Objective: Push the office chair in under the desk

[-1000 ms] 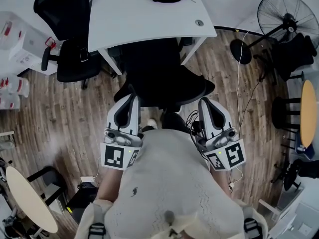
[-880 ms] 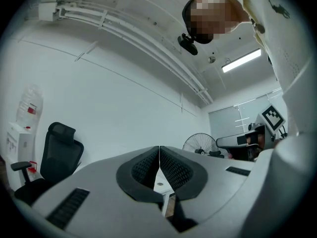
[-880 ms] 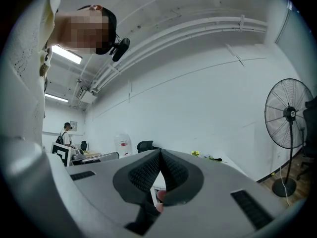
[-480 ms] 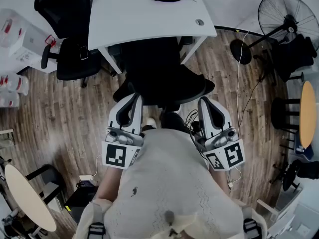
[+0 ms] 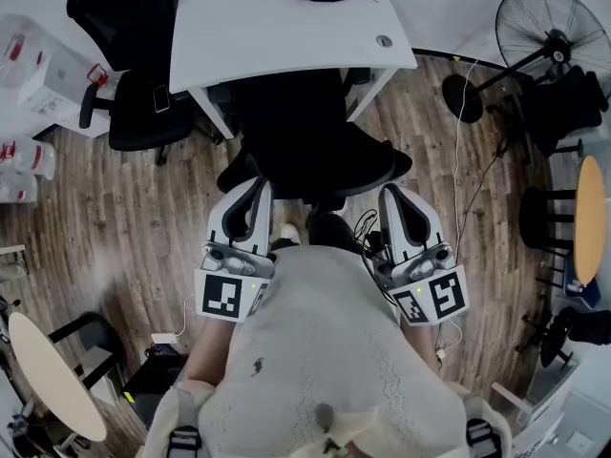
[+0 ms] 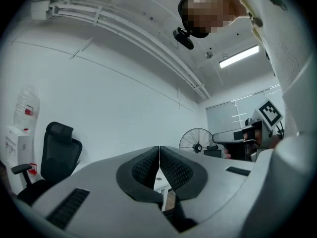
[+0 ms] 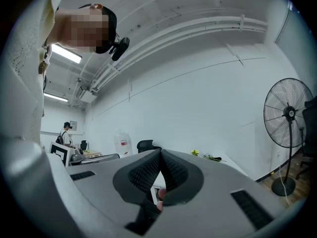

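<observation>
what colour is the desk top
The desk top is white, clearest in the head view.

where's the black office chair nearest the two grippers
In the head view it is at centre: the black office chair sits partly tucked under the white desk, its backrest just ahead of the left gripper and right gripper.

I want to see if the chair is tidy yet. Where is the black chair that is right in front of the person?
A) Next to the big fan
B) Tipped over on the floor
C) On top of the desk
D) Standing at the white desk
D: the black chair stands upright at the front edge of the white desk, well away from the fan.
</observation>
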Demonstrator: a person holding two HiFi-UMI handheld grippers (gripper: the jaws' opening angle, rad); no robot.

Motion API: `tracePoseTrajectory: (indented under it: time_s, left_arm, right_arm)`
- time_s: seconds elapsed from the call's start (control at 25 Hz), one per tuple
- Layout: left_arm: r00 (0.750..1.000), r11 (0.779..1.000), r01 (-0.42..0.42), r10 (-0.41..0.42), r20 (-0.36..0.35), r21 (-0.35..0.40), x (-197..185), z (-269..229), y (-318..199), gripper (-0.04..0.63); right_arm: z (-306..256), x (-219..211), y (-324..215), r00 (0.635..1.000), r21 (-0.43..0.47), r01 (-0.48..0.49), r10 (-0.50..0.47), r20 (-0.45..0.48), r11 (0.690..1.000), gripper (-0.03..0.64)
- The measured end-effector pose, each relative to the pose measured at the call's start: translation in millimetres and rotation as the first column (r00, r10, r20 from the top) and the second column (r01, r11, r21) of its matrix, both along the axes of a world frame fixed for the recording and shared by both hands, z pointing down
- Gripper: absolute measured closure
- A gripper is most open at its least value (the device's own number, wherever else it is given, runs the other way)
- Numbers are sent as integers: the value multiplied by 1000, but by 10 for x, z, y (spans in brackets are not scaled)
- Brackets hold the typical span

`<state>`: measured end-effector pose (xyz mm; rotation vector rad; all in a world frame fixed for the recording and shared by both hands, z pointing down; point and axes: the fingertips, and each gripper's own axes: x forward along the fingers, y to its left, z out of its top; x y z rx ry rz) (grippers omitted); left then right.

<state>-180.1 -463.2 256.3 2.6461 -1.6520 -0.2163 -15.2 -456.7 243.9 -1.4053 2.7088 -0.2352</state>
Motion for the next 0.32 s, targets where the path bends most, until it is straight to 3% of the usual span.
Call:
tracePoseTrajectory:
  time_s: [0.32]
  left_arm:
    - [1000,1000,5,-5,-5,-8,-8,37,15,572]
  right_arm:
    - [61,54,1,999,-11,-32,32,-7,999,611]
